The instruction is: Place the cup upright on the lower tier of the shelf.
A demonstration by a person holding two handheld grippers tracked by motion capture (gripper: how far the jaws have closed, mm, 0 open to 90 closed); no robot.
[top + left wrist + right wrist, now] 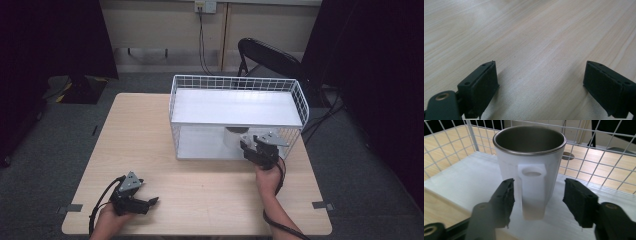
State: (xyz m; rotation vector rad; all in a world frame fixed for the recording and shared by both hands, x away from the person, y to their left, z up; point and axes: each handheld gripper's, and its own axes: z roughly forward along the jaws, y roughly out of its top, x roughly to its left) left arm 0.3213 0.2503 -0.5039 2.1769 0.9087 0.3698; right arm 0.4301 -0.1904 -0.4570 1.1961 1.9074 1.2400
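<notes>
- Right tongs (537,195) are reaching into the lower level of the wire rack (300,107), with the jaws standing spread on either side of the mug's handle (532,192) and not pressing on it.
- Between those jaws the handle is sitting free: a gap is showing on both sides in the right gripper view, so nothing is being pinched.
- Standing upright on the white bottom shelf (461,185) inside the rack is the white mug (530,157) with its steel lining, handle turned toward the right tongs.
- Judging from this, the mug is already resting in place on the lower shelf, and the placing part of the work is looking done.
- What is remaining, as a judgement, is drawing the right tongs back out through the open front of the rack without catching the handle or the wire.
- Left tongs (541,82) are waiting spread wide and empty, low over the bare wood of the bench (150,125), near its front left corner and well apart from the rack.
- Up on the rack's top shelf (235,107) nothing is lying, so no second item is waiting there.
</notes>
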